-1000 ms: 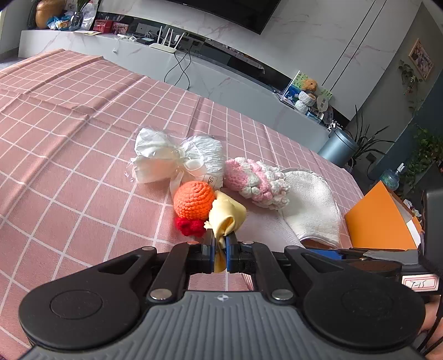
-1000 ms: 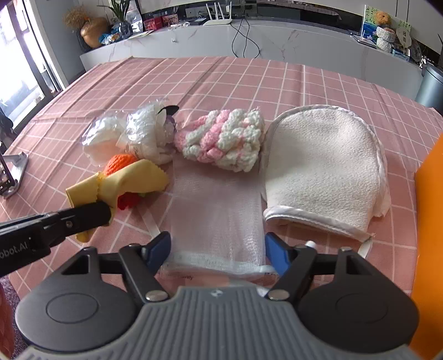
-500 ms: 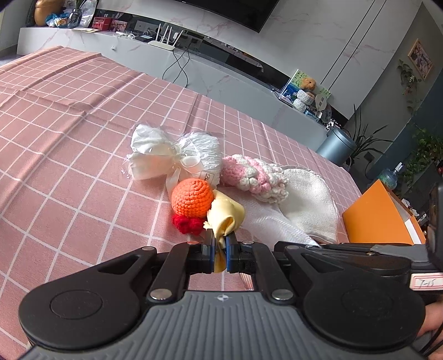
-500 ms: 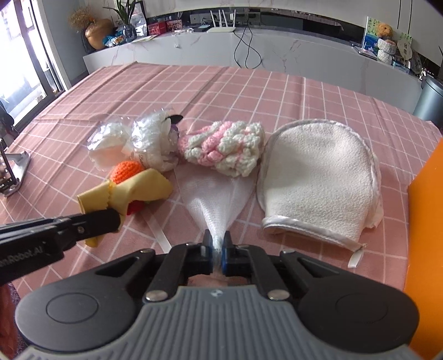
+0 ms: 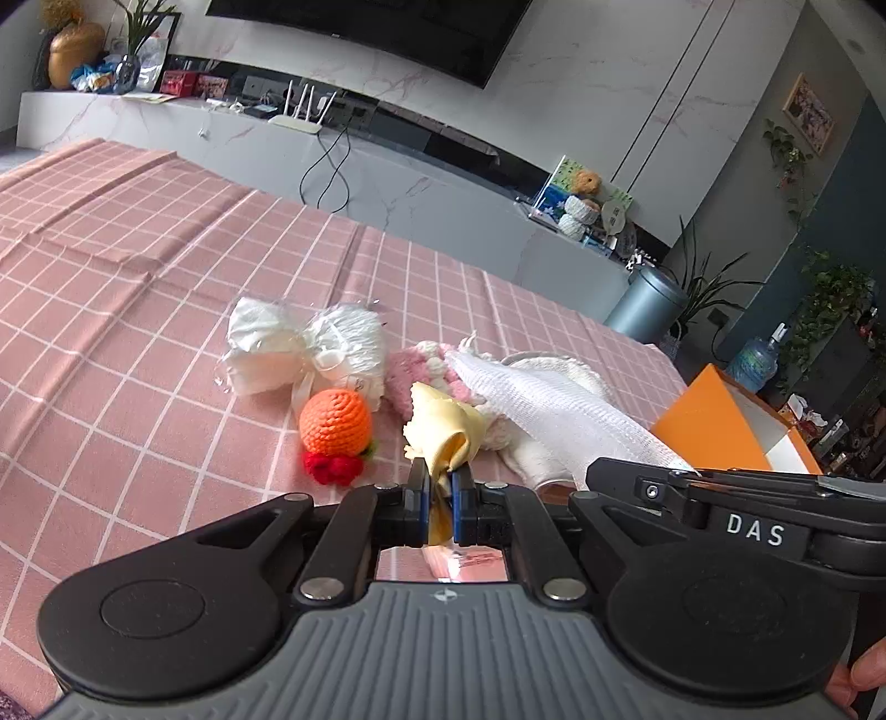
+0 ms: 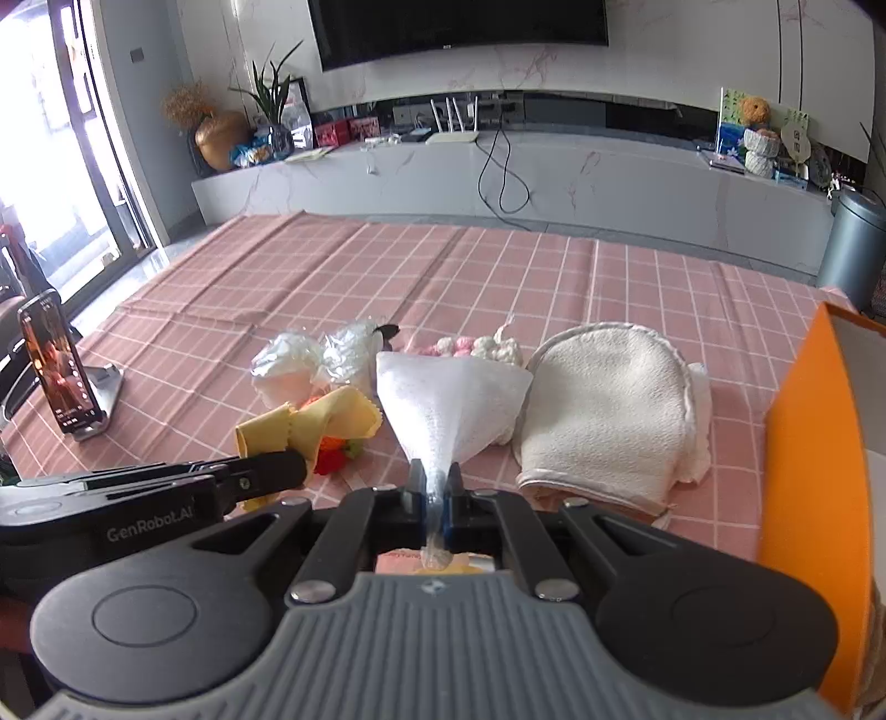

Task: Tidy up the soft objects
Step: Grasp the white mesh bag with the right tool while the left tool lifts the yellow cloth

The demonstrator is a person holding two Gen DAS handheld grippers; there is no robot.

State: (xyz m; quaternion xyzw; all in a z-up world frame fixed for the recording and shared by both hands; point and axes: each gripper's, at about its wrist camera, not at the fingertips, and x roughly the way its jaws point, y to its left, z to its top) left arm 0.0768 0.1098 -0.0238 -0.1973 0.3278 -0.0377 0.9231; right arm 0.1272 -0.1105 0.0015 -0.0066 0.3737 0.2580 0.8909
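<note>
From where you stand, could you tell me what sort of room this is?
Most likely a home living room: a large wall-mounted television above a long marble media console, houseplants, and a table with a pink checked cloth.

Left handheld gripper (image 5: pixel 441 487): a matte black body is carrying two round black discs, a ribbed grey housing with a small cross mark, and silver screws on angled black link arms; its fingers (image 5: pixel 420 487) are showing blue pads. Right handheld gripper (image 6: pixel 437 487): the same black-and-grey build is showing, with white "DAS" lettering on its side. White "GenRobot.AI" lettering is marking the left unit's flank.
</note>
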